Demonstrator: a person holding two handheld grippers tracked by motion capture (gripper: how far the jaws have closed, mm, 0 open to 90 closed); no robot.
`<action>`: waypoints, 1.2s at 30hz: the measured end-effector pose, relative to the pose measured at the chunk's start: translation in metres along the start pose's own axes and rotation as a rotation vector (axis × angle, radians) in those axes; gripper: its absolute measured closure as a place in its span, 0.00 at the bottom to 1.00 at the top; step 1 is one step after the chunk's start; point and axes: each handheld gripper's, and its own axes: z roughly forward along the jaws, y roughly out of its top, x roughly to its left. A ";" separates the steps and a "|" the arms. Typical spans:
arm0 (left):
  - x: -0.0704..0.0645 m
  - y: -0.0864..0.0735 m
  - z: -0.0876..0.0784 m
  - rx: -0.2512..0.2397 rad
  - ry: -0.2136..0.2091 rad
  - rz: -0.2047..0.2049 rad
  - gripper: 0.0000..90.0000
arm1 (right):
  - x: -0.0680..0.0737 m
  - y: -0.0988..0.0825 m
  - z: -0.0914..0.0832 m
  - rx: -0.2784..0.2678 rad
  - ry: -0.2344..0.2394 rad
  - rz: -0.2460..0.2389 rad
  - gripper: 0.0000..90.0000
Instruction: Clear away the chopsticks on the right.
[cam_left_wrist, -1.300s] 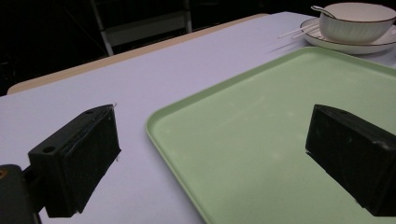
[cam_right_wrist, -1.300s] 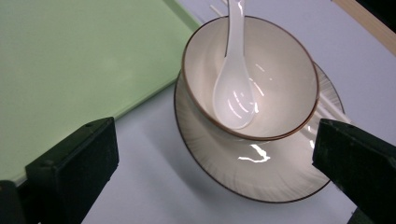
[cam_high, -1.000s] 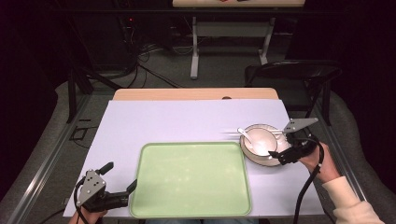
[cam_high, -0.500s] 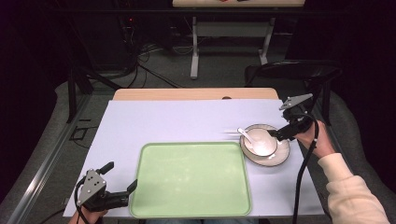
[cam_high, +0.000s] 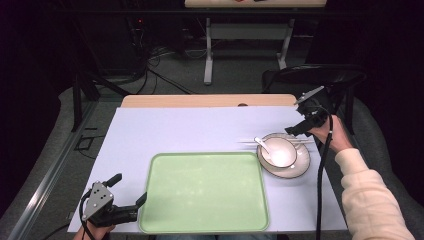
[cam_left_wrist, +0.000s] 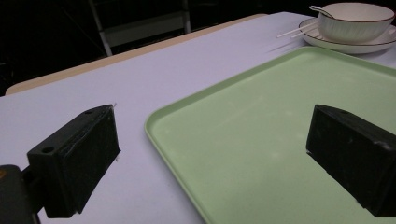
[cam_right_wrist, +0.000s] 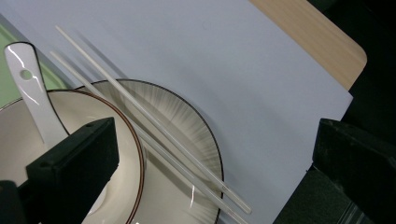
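At the table's near left corner, the left gripper (cam_high: 129, 192) is held with its jaws wide apart and empty, one of them over the edge of the green tray (cam_high: 202, 192). Just right of the tray, a bowl (cam_high: 278, 152) with a spoon (cam_high: 262, 145) is seen on a plate (cam_high: 296, 167), chopsticks (cam_right_wrist: 154, 126) laid across the plate's rim. The right gripper (cam_high: 296, 129) is held spread and empty above the plate's far edge.

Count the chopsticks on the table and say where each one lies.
2. The chopsticks lie side by side across the far rim of the plate, beside the bowl, with their tips reaching out over the table toward the left. None seem hidden.
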 end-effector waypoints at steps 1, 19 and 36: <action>0.000 0.000 0.000 0.000 0.000 0.000 0.03 | 0.000 0.000 0.000 0.000 0.000 0.000 0.00; -0.001 0.000 0.000 -0.008 0.003 0.001 0.03 | -0.009 0.000 0.049 0.185 0.101 -0.048 0.56; -0.001 0.000 0.000 -0.003 0.009 0.003 0.03 | -0.002 0.001 0.070 0.273 0.178 -0.174 0.83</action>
